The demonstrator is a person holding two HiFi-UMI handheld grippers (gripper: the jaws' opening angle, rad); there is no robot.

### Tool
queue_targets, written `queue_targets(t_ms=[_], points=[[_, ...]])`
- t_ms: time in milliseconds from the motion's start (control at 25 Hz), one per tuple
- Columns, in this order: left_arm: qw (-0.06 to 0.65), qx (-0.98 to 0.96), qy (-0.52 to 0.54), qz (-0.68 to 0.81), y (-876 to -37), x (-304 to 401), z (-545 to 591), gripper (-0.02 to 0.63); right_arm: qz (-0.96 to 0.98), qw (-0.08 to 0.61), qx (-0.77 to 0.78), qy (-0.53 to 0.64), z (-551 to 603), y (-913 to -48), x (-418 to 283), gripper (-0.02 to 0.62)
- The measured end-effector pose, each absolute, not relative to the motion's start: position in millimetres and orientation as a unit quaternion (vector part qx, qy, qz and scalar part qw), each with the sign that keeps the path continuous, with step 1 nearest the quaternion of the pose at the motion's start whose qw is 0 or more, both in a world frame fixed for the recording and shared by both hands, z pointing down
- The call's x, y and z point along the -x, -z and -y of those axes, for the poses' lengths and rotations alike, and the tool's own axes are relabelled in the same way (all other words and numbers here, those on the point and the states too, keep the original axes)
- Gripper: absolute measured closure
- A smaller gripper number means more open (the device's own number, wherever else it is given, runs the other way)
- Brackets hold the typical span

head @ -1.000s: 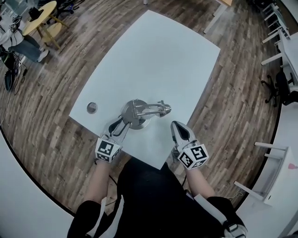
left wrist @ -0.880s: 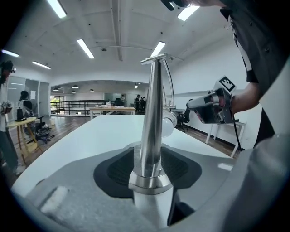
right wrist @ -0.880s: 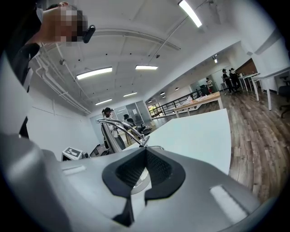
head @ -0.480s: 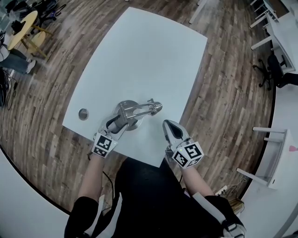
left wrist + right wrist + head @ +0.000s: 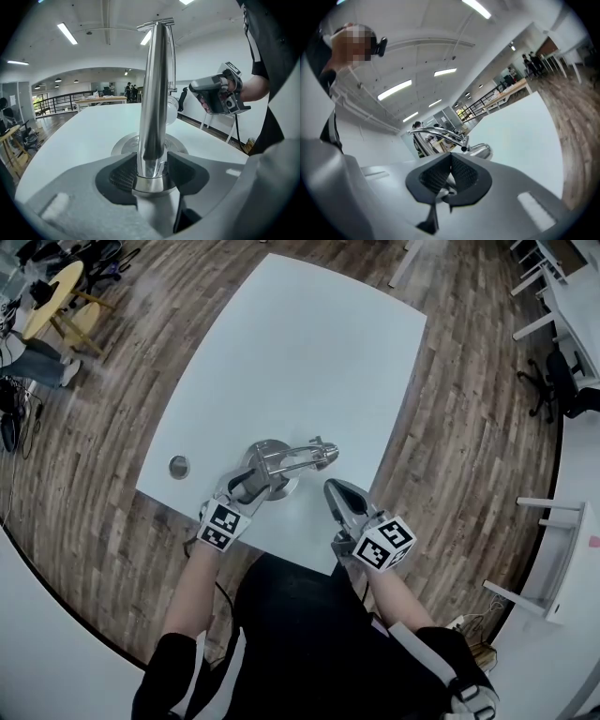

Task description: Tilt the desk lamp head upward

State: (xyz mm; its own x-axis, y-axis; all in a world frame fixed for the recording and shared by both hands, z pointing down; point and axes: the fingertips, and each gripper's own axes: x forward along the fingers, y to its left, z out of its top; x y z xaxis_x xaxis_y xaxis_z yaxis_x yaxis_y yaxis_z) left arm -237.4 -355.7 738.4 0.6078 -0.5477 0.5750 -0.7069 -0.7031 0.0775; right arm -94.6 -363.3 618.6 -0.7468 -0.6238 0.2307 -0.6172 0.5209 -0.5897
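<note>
A chrome desk lamp stands on its round base (image 5: 267, 465) near the white table's (image 5: 300, 352) front edge. Its arm reaches right to the small head (image 5: 325, 454). My left gripper (image 5: 246, 482) straddles the upright pole (image 5: 153, 93) low down. Its jaws have just been closing; the pole stands between the pads (image 5: 123, 174), a thin gap still showing on the right side. My right gripper (image 5: 335, 491) is shut and empty, hovering just below and right of the head. In the right gripper view its jaws (image 5: 451, 176) meet, with the lamp head (image 5: 480, 150) beyond them.
A round grommet hole (image 5: 178, 466) sits in the table left of the lamp. The table's front edge runs right under both grippers. A yellow stool (image 5: 56, 282) stands far left and white furniture (image 5: 562, 549) at the right, all on wood floor.
My left gripper has slid forward from the base's edge and now has the lamp's pole between its jaws. The right gripper has stayed beside the lamp head.
</note>
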Motion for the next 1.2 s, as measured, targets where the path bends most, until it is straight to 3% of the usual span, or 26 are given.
queue_targets(t_ms=[80,120,160,320,560,800,1200], points=[[0.151,-0.884,-0.264,0.355,-738.6,237.0,356.5,0.402,-0.848,0.06,0.33,0.41,366.8,-611.6,104.7,0.589],[0.151,-0.884,-0.263,0.356,-738.7,236.7,356.4,0.402,-0.834,0.085,0.312,0.447,367.8,-608.7,110.0,0.483],[0.151,-0.885,-0.261,0.356,-738.8,236.6,356.1,0.403,-0.821,0.109,0.293,0.479,368.2,-605.7,115.6,0.417],[0.151,-0.886,-0.258,0.354,-739.5,237.0,355.4,0.403,-0.778,0.183,0.247,0.548,373.6,-591.8,131.1,0.364],[0.147,-0.888,-0.254,0.354,-737.9,235.0,355.1,0.403,-0.674,0.281,0.242,0.64,394.2,-599.5,125.0,0.344],[0.143,-0.891,-0.247,0.353,-739.0,235.8,355.6,0.403,-0.629,0.313,0.259,0.663,406.7,-616.1,119.7,0.349],[0.143,-0.892,-0.247,0.35,-739.7,236.1,354.8,0.403,-0.509,0.374,0.269,0.727,414.1,-633.8,118.1,0.436]])
